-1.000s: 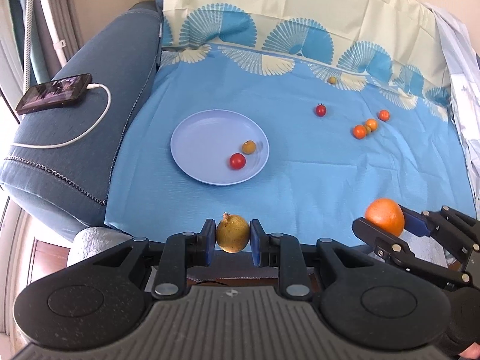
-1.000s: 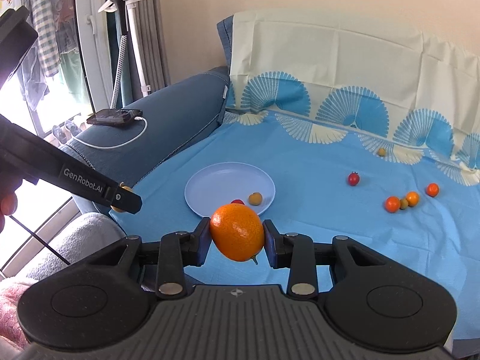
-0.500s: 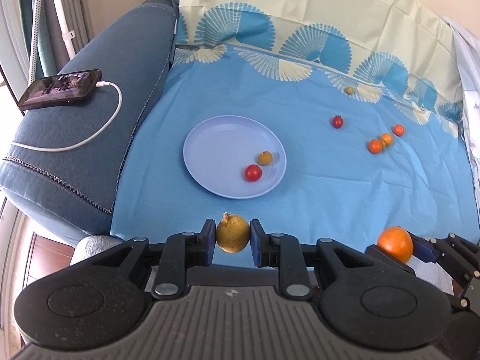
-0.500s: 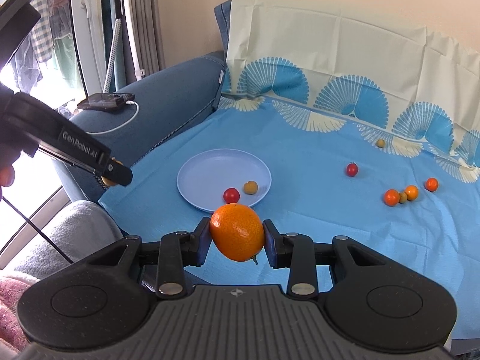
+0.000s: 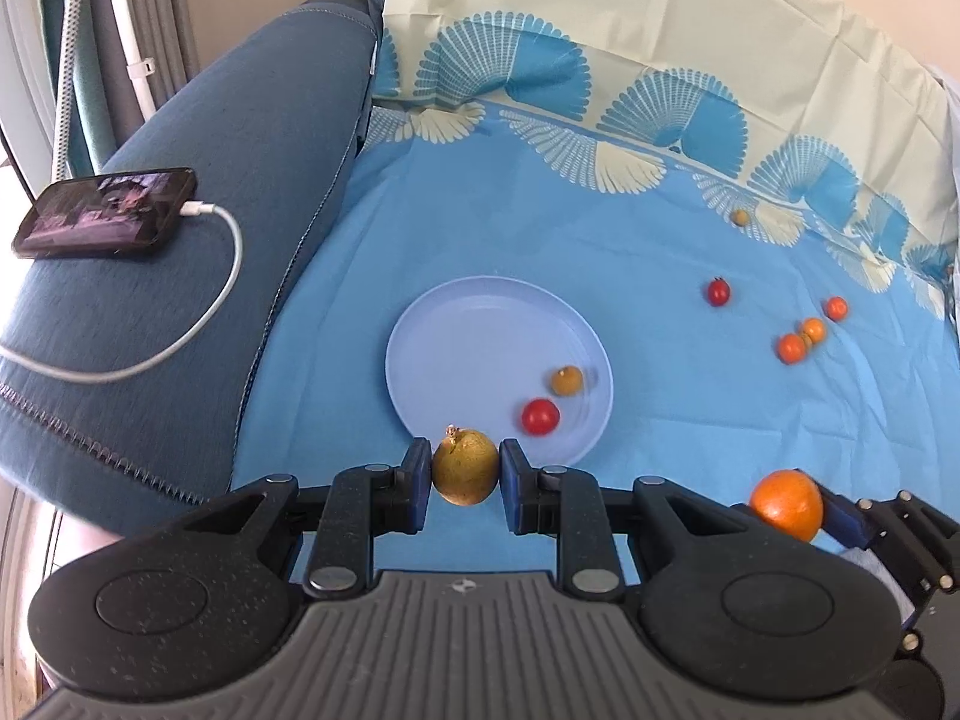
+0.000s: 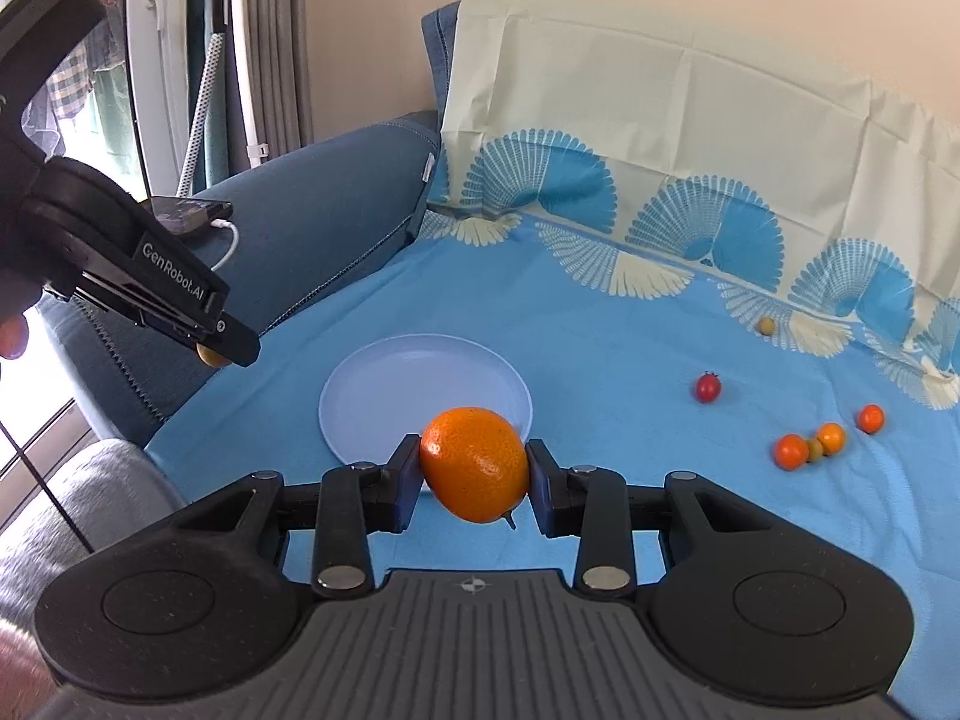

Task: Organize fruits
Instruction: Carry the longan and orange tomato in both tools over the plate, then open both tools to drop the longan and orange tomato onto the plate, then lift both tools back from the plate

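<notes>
The left gripper [image 5: 465, 476] clamps a yellow-brown fruit [image 5: 465, 474] at the plate's near rim; the right gripper [image 6: 474, 474] clamps an orange [image 6: 474, 473]. On the plate [image 5: 468, 336] lie two small tomatoes, red [image 5: 540, 416] and yellow [image 5: 567, 380]. More small ones [image 6: 807, 447] lie scattered on the blue cloth [image 5: 600, 252] beyond.

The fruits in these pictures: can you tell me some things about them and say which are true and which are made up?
1. The right gripper holds an orange. True.
2. The plate has three fruits on it. False: only two lie on it, a red tomato and a small yellow-orange fruit.
3. The left gripper is open and holds nothing. False: it is shut on a yellow-brown fruit.
4. A phone lies on the sofa arm with a white cable plugged in. True.
5. Some small fruits still lie on the blue cloth, off the plate. True.
</notes>
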### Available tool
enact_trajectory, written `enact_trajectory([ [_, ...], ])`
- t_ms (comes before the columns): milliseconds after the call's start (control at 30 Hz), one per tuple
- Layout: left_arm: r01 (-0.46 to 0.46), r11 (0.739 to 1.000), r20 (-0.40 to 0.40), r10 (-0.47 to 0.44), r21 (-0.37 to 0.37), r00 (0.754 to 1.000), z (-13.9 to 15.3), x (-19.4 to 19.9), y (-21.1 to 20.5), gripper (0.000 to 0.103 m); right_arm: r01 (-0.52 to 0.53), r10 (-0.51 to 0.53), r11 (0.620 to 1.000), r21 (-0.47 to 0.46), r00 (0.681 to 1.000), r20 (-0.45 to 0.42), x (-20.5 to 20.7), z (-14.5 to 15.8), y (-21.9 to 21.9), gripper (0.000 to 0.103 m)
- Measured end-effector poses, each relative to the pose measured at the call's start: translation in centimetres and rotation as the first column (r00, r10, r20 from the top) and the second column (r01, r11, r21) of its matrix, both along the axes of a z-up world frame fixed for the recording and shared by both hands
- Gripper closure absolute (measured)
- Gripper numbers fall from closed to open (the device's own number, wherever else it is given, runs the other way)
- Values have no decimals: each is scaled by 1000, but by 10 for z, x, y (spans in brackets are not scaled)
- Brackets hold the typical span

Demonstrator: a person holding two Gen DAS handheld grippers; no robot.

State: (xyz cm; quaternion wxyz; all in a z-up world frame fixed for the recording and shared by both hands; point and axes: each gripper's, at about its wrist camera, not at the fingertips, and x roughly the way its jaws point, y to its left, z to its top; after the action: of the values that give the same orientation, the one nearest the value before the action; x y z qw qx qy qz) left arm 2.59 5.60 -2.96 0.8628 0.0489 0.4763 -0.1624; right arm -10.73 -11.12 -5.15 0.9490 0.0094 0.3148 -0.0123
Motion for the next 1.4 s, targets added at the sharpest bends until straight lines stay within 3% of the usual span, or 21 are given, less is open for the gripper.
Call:
enact_trajectory([
  [367, -14, 1000, -60, 16, 26, 998, -35, 73, -24, 77, -15, 15, 1000, 14, 998, -54, 77, -34, 0, 65],
  [600, 9, 997, -131, 1, 79, 991, -83, 116, -48, 77, -47, 47, 999, 5, 992, -113, 127, -69, 3, 65],
  [867, 17, 987, -135, 5, 158, 991, -116, 142, -57, 76, -112, 107, 994, -20, 981, -159, 169, -99, 9, 65],
  [900, 21, 989, -131, -2, 147, 991, -116, 144, -56, 74, -117, 112, 993, -21, 981, -161, 173, -101, 10, 65],
  [933, 33, 992, -128, -17, 122, 992, -114, 146, -55, 58, -123, 118, 992, -24, 980, -157, 176, -102, 10, 65],
  [967, 36, 996, -117, -26, 86, 993, -110, 146, -52, 25, -133, 127, 991, -28, 980, -152, 178, -102, 11, 64],
  [1033, -8, 999, -43, 10, 47, 999, -96, 141, -44, 0, -149, 142, 988, -49, 981, -131, 182, -99, 13, 50],
  [1100, -14, 999, 27, 13, 41, 1000, -81, 132, -38, 0, -151, 142, 986, -77, 984, -106, 180, -90, 14, 30],
  [1267, -14, 996, 49, 9, 90, 999, -62, 96, -24, 0, -110, 101, 993, -52, 983, -153, 154, -68, 8, 15],
  [1400, -50, 987, 65, 41, 152, 997, -52, 52, -9, 0, -32, 32, 999, 2, 978, -205, 114, -53, 3, 12],
])
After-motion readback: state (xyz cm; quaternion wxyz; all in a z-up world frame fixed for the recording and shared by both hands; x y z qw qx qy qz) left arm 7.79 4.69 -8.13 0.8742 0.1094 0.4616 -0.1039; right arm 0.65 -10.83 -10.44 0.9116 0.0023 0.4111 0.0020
